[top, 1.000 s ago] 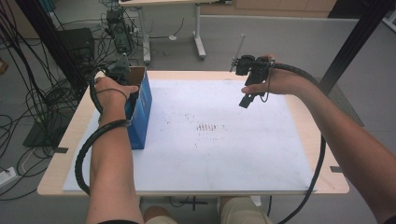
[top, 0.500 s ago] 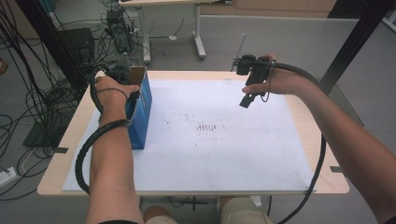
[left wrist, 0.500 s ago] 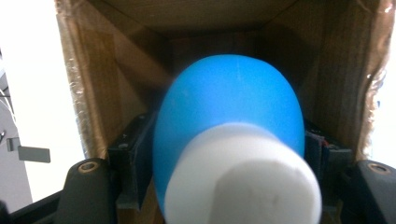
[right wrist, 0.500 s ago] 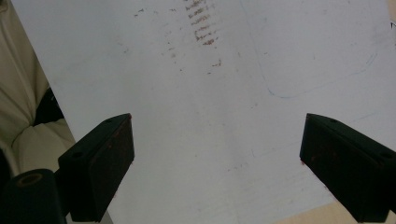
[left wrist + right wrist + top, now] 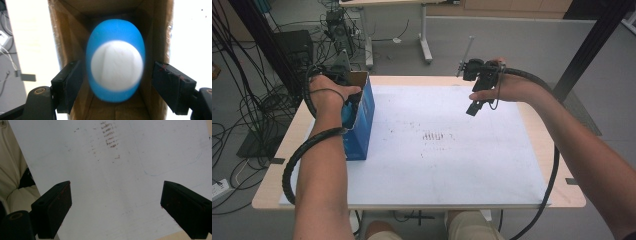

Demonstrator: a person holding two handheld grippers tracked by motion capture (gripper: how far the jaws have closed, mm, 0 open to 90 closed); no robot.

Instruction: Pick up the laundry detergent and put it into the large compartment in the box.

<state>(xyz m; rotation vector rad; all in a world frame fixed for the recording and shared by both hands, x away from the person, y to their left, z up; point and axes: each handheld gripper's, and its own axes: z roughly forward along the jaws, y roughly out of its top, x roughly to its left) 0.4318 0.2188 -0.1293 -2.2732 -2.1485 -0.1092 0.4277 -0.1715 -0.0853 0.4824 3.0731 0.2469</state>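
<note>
Blue-and-white egg-shaped thing (image 5: 115,60) is inside the open-topped box (image 5: 360,117), seen straight down the box's cardboard interior in the left gripper view. It is blurred, so it's hard to say whether it rests on the box floor or is dropping. It sits dead centre between the left tongs (image 5: 123,88), a bit beyond the tips, long axis running away from the camera into the box. The pads (image 5: 68,83) stand clear on either side with gaps, not pressing on it; the jaws have just been opening, so I read this as a release into the box.

The box stands at the left edge of the tabletop (image 5: 532,200), on its white sheet (image 5: 447,165), blue outside, brown inside. The left hand (image 5: 328,92) is right over the box mouth, so it is by far the nearer hand.

The right tongs (image 5: 473,107) are held above the far right of the sheet, well apart from the box. Their jaws are spread wide, nothing between them but bare sheet with smudge marks (image 5: 110,138).

Likely next: left tongs lift straight up out of the box, keeping off its walls.
</note>
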